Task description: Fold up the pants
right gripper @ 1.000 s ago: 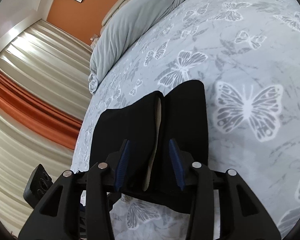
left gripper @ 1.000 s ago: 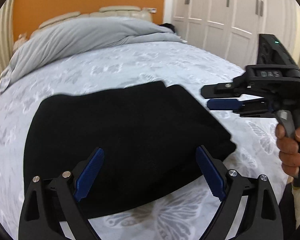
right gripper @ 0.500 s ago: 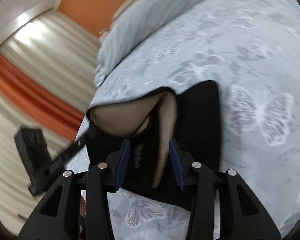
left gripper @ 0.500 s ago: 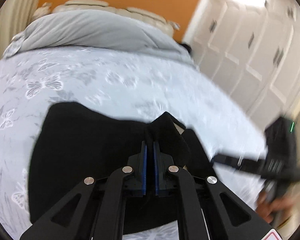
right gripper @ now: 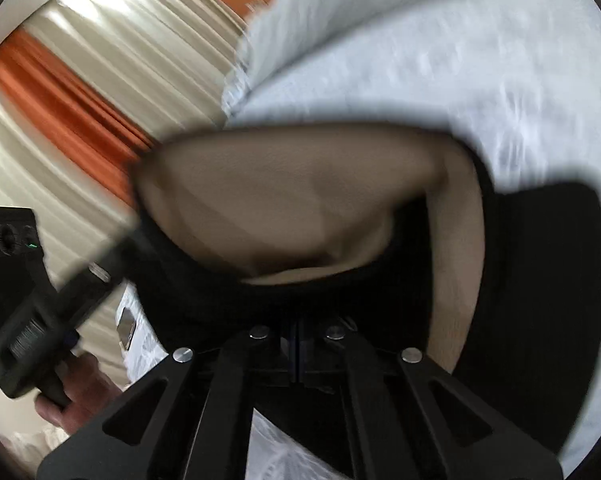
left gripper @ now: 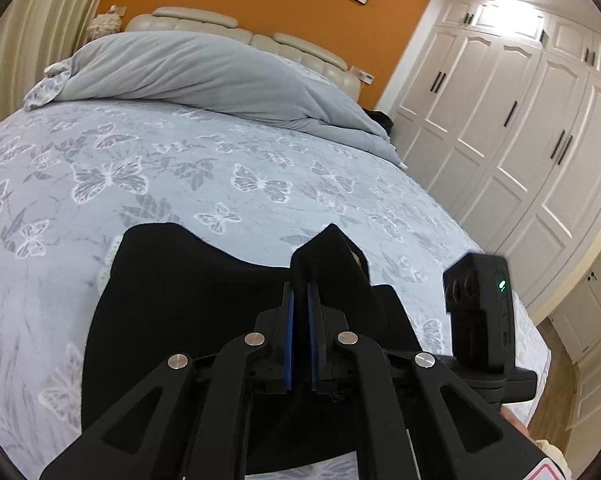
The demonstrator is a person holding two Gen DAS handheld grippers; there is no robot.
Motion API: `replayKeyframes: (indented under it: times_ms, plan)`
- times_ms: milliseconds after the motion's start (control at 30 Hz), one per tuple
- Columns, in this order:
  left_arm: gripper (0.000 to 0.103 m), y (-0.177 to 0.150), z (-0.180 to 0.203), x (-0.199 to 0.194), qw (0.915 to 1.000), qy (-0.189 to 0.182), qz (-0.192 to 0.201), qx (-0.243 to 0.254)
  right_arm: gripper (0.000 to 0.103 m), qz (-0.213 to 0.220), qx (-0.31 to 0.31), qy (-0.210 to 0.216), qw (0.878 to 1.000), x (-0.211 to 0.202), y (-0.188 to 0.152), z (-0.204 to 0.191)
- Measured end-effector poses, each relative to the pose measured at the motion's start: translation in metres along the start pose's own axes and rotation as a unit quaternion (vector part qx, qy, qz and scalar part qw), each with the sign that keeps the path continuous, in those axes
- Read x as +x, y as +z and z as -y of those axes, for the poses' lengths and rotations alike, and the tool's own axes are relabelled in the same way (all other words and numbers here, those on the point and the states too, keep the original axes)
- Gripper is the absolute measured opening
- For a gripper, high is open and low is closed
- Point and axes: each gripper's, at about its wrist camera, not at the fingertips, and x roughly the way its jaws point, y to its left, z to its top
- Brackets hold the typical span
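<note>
Bed (left gripper: pixel 260 168): butterfly-print grey sheet
Duvet (left gripper: pixel 204 76): grey, bunched at the headboard (left gripper: pixel 300 46)
Wall (left gripper: pixel 260 0): orange
Wardrobe (left gripper: pixel 512 120): white doors
Curtains (right gripper: pixel 100 92): cream and orange

Black pants (left gripper: pixel 188 300) with a tan lining lie folded on the bed, one edge lifted into a peak.

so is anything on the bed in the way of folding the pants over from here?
Nothing visible. Both grippers are already clamped on the black pants: left gripper on a raised fold, right gripper on the edge with the tan lining showing. The butterfly bedspread beyond is bare up to the grey duvet.
</note>
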Motion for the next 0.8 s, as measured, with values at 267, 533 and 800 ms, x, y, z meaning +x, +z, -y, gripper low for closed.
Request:
replayKeyframes:
  times_ms: [267, 533, 800]
  plan:
    - [0.005, -0.011, 0.024, 0.003, 0.9994, -0.014, -0.008, 0.032, 0.003, 0.019, 0.061, -0.065, 0.996, -0.054, -0.002, 0.048]
    - [0.005, -0.003, -0.006, 0.005, 0.9995, 0.03, 0.007, -0.005, 0.025, -0.049, 0.023, -0.043, 0.998, -0.007, -0.01, 0.031]
    - [0.005, -0.002, -0.02, 0.0, 0.9992, 0.034, 0.007, -0.018, 0.042, -0.015, 0.162, 0.081, 0.983, -0.001, 0.009, 0.07]
